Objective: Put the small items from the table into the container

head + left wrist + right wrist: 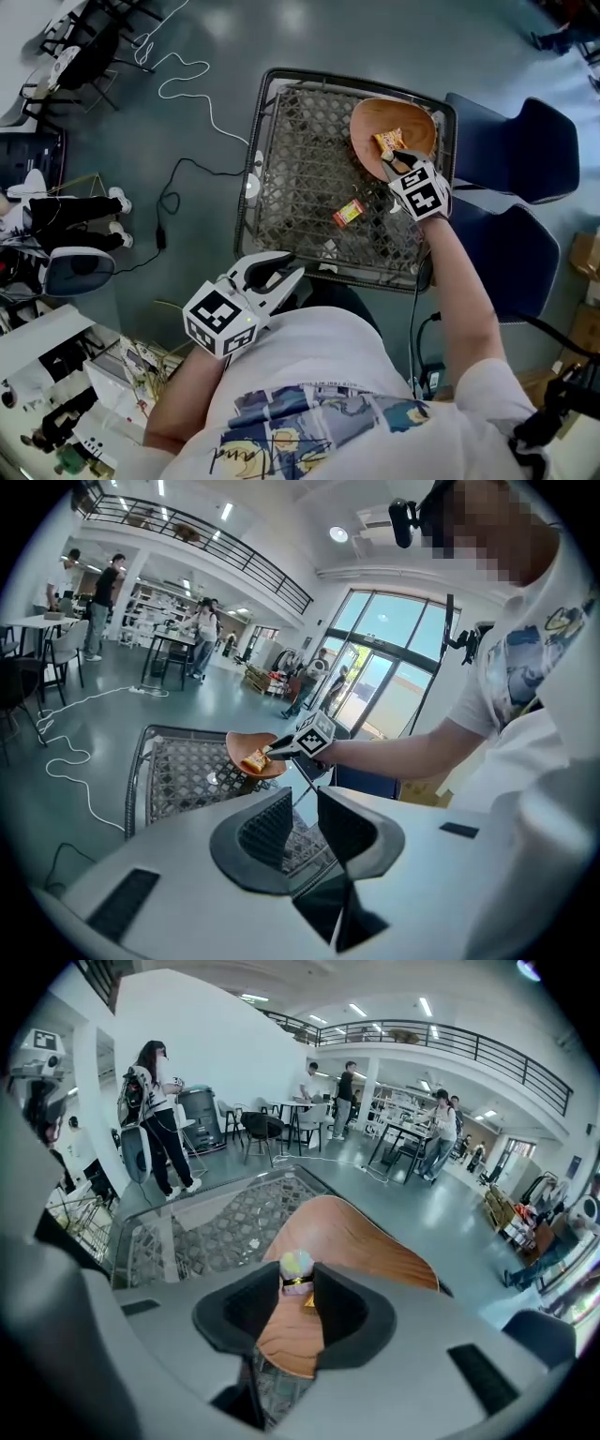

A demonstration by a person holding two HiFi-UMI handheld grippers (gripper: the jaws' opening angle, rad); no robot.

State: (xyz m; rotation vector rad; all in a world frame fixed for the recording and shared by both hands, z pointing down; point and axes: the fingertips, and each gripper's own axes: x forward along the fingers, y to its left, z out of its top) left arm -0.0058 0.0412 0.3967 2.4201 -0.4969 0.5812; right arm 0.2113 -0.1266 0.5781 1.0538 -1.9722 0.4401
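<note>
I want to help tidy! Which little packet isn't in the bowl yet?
The red-and-yellow packet, lying on the mesh table. The orange packet already sits inside the wooden bowl.

Bowl (pixel 412 117) is sitting in the far right corner of the bench (pixel 300 131), with one packet (pixel 389 142) lying in it. Second packet (pixel 349 213) is lying on the bench nearer the near edge, close to the bowl. Right gripper (pixel 396 161) is hanging over the bowl's near rim, small item (pixel 297 1269) sitting between its jaws. Left gripper (pixel 286 274) is hovering off the bench's near edge. Chairs (pixel 534 150) are standing right of the bench.
</note>
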